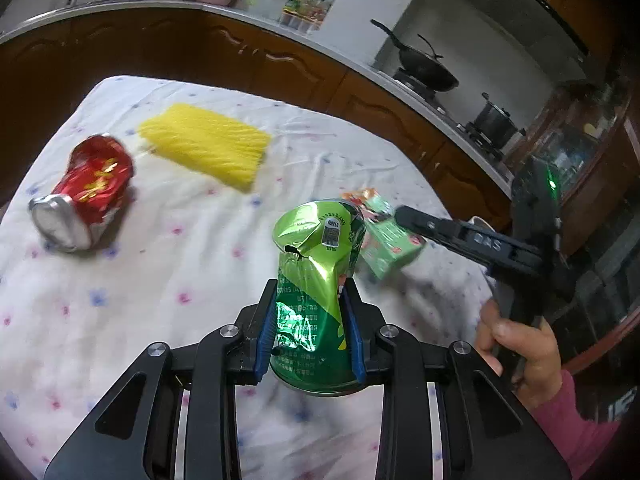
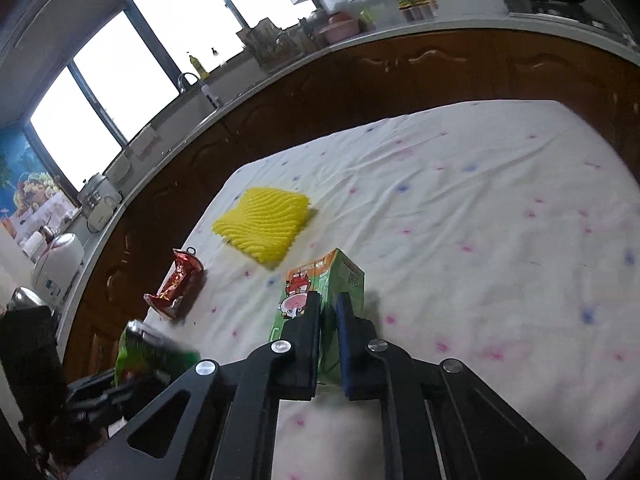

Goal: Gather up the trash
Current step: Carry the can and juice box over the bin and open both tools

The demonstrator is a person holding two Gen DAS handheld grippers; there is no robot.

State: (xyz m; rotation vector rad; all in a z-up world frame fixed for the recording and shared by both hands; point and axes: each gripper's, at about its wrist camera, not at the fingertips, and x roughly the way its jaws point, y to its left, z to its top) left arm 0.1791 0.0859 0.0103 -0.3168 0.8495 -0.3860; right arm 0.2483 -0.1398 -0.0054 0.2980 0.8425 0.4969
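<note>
My left gripper point(image 1: 310, 300) is shut on a crushed green can point(image 1: 316, 280) and holds it above the table; the can also shows blurred in the right wrist view point(image 2: 148, 354). My right gripper point(image 2: 329, 304) is shut on a green drink carton point(image 2: 340, 276), also seen in the left wrist view point(image 1: 388, 240) just right of the green can. A crushed red can point(image 1: 86, 192) lies on its side at the left of the table, also seen in the right wrist view point(image 2: 176, 284). A yellow foam sleeve point(image 1: 206, 144) lies flat at the back, also seen in the right wrist view point(image 2: 264, 224).
The table carries a white cloth with small flowers point(image 1: 180, 264). Brown kitchen cabinets with a counter point(image 1: 248, 52) run behind it. A wok point(image 1: 428, 66) and a pot point(image 1: 494, 120) stand on the stove at the right. A hand point(image 1: 520, 348) holds the right gripper's handle.
</note>
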